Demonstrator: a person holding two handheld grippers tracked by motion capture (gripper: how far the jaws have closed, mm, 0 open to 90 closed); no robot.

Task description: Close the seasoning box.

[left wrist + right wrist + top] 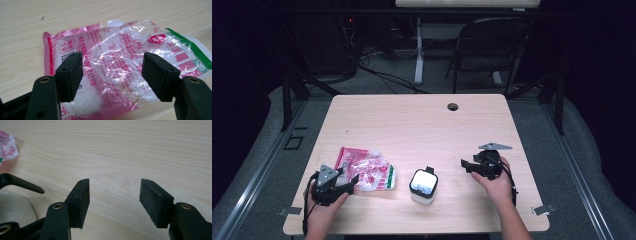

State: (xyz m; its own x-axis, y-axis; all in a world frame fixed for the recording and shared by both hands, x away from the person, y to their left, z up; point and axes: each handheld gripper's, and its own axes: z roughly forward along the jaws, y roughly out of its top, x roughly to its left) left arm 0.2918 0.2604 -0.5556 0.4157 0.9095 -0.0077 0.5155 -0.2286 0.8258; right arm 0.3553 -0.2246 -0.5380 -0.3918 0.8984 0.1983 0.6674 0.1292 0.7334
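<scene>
A crinkled clear plastic bag printed in pink, with a green band at one end, lies flat on the wooden table at the front left. White grains gather in its near corner. My left gripper hovers at the bag's near edge, open, its jaws set wide over the bag with nothing between them. A white cube-shaped container with a black clip stands at the front middle. Right of it my right gripper is open over bare wood, pointing left.
A round cable hole sits near the table's far edge. Behind the table stand a folding chair and a white desk leg. A black lever of the white container edges into the right gripper view, with a corner of the bag.
</scene>
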